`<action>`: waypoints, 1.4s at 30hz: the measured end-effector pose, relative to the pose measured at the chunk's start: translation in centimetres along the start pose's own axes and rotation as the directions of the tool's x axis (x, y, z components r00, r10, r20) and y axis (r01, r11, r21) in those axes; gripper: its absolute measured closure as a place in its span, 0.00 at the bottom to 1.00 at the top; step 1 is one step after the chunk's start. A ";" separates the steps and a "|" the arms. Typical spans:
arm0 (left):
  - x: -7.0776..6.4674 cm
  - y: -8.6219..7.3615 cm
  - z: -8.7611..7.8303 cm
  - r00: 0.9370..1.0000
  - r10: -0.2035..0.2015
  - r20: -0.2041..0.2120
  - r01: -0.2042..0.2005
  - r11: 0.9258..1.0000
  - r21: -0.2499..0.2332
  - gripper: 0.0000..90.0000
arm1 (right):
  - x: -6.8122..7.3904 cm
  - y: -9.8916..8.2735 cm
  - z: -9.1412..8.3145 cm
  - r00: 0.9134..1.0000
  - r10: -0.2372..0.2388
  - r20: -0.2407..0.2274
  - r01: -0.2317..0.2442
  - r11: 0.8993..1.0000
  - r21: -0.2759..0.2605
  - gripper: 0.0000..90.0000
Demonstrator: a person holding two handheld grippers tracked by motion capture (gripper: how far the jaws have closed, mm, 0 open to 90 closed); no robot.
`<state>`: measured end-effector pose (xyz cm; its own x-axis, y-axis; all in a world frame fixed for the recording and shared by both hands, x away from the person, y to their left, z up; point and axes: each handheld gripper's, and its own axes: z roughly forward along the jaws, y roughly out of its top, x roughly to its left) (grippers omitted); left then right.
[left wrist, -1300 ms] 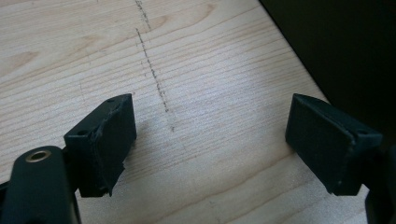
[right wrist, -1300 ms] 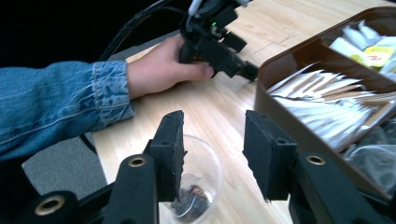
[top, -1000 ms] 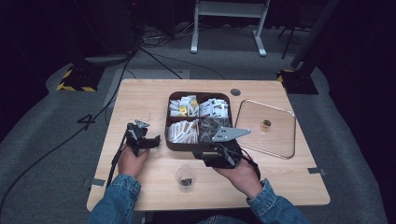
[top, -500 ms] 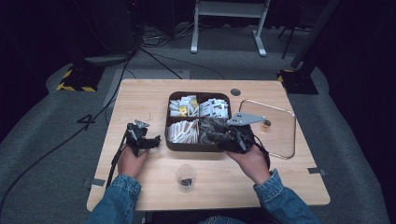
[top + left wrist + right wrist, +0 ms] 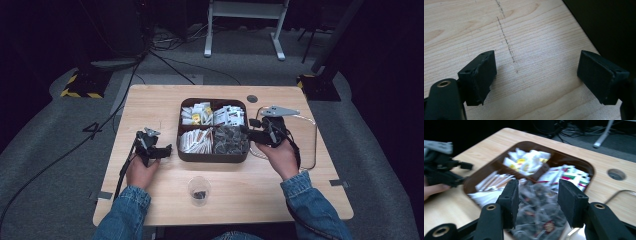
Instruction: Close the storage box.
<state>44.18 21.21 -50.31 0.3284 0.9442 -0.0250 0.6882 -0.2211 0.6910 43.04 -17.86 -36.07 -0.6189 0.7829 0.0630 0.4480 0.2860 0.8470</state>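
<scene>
Right gripper (image 5: pixel 537 203): jaws parted, nothing between them, poised over the near-right compartment of the brown divided tray (image 5: pixel 186 154); dark sachets (image 5: pixel 537 217) lie directly beneath. Beyond the jaws: white packets (image 5: pixel 525 162), red-and-white packets (image 5: pixel 571 176), pale sticks (image 5: pixel 492 182) in the other compartments. Behind it, a clear lid (image 5: pixel 310 142) flat on the table (image 5: pixel 150 107).

Left gripper (image 5: pixel 536 75): jaws spread wide, empty, over bare wood just left of the tray. Clear cup (image 5: pixel 199 190) stands toward the person, between both hands.

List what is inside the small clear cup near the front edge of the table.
The clear cup holds a small dark clump at its bottom, too small to identify. Nothing covers it; the table shows through its wall.
</scene>
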 end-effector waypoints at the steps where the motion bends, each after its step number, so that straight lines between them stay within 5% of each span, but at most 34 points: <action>1: 0.0 0.0 0.0 1.000 0.000 0.000 0.000 1.000 0.000 0.18 | -0.4 0.0 0.1 1.000 0.006 0.013 -0.006 1.000 0.000 0.57; 12: 0.0 -0.1 -0.1 1.000 -0.003 0.000 0.003 1.000 0.000 0.18 | -4.4 -0.3 0.7 0.992 0.070 0.103 -0.069 0.998 -0.013 0.53; 17: 0.0 -0.1 0.0 1.000 -0.003 0.001 0.003 1.000 0.000 0.18 | -6.5 -0.9 1.3 0.987 0.088 0.133 -0.093 0.995 0.033 0.48; 28: 0.0 -0.1 -0.1 1.000 -0.004 0.001 0.004 1.000 0.001 0.18 | -10.5 -2.7 1.8 0.958 0.160 0.238 -0.177 0.983 0.054 0.46; 42: 0.0 -0.1 0.0 1.000 -0.002 0.000 0.002 1.000 0.000 0.18 | -13.8 -6.4 3.4 0.920 0.180 0.348 -0.246 0.957 0.155 0.41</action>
<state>44.09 21.20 -50.32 0.3269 0.9447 -0.0269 0.6891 -0.2188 0.6908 50.91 -28.59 -44.15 -0.2639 0.9642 0.0265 0.6809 0.1668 0.7132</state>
